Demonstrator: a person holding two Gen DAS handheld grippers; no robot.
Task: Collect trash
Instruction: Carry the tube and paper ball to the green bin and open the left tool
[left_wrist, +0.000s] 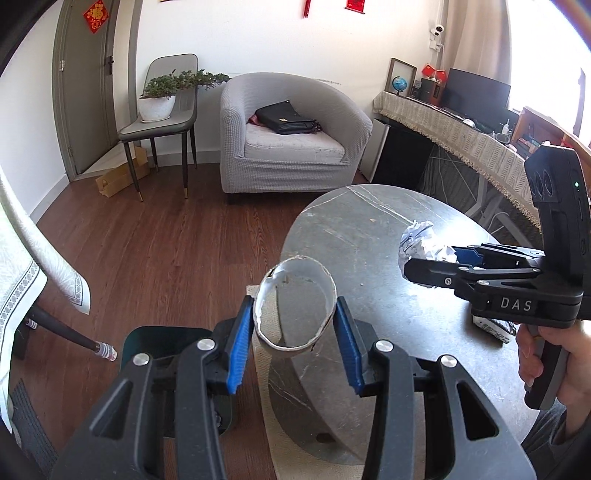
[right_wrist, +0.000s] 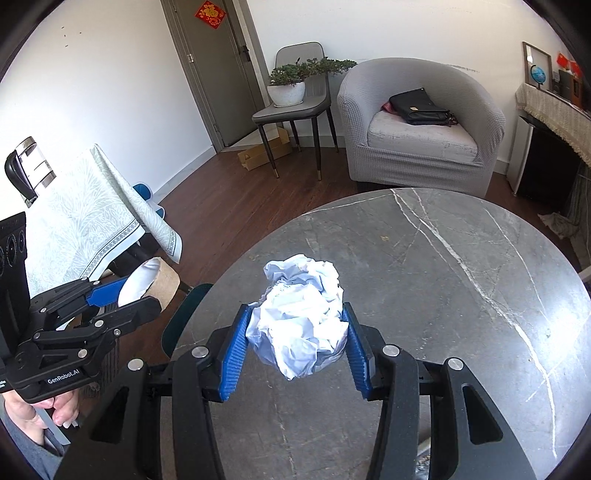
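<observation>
One cardboard tube (left_wrist: 295, 310) is pinched by the left gripper (left_wrist: 295, 325) jaws, one crumpled paper ball (right_wrist: 297, 317) by the right gripper (right_wrist: 295, 343) jaws, above the counter (right_wrist: 461, 258).

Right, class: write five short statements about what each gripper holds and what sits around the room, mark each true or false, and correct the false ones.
1. The left gripper holds a cardboard tube. True.
2. The right gripper is empty. False: its fingers clamp a crumpled paper ball.
3. A black bag lies on the grey armchair. True.
4. The potted plant stands on the floor. False: it is on a grey chair.
5. The round table is wooden. False: it looks like grey marble.
</observation>
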